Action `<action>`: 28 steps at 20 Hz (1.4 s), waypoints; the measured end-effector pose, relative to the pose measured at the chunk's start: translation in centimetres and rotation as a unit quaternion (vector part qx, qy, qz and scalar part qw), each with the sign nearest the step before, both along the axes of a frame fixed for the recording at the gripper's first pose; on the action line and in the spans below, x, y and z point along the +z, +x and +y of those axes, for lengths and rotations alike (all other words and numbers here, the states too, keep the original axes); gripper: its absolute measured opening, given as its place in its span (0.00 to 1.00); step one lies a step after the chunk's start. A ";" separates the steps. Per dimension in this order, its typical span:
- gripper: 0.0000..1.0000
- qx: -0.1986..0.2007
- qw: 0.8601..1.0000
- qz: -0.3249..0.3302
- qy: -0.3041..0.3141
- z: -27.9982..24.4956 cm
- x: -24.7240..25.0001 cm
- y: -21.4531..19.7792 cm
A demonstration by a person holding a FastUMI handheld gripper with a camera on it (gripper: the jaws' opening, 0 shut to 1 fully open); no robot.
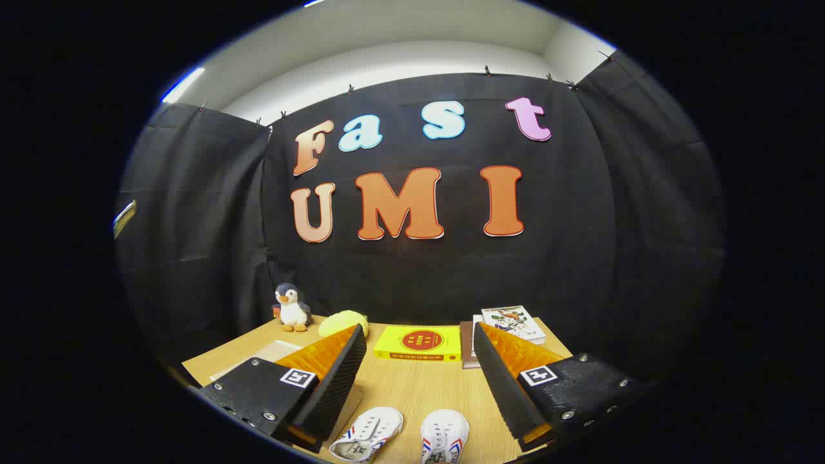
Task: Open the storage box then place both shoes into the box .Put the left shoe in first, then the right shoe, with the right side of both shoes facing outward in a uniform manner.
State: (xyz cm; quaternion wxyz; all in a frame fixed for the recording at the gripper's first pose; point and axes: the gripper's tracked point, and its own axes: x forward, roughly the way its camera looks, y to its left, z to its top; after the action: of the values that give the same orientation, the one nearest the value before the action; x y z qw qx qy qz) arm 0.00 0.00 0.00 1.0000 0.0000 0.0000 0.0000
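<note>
Two small white shoes with red and blue stripes lie on the wooden table, toes pointing away from me. One shoe (367,433) lies close to the left finger, the other shoe (445,435) sits beside it, between the fingers. My gripper (419,341) hangs above them, open wide, with nothing between its fingers (335,380). A pale flat piece (258,357), possibly the storage box, shows behind the left finger, mostly hidden.
At the back of the table (419,386) sit a penguin plush (292,308), a yellow soft object (345,321), a yellow book (419,342) and a stack of books (509,325). Black cloth walls close in behind and at both sides.
</note>
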 end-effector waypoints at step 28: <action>0.98 0.071 0.990 0.069 0.096 3.7 -5.5 2.9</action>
State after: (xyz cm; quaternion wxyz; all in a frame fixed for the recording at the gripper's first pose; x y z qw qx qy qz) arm 2.94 3.67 -5.54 0.9905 0.0961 0.0689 0.0706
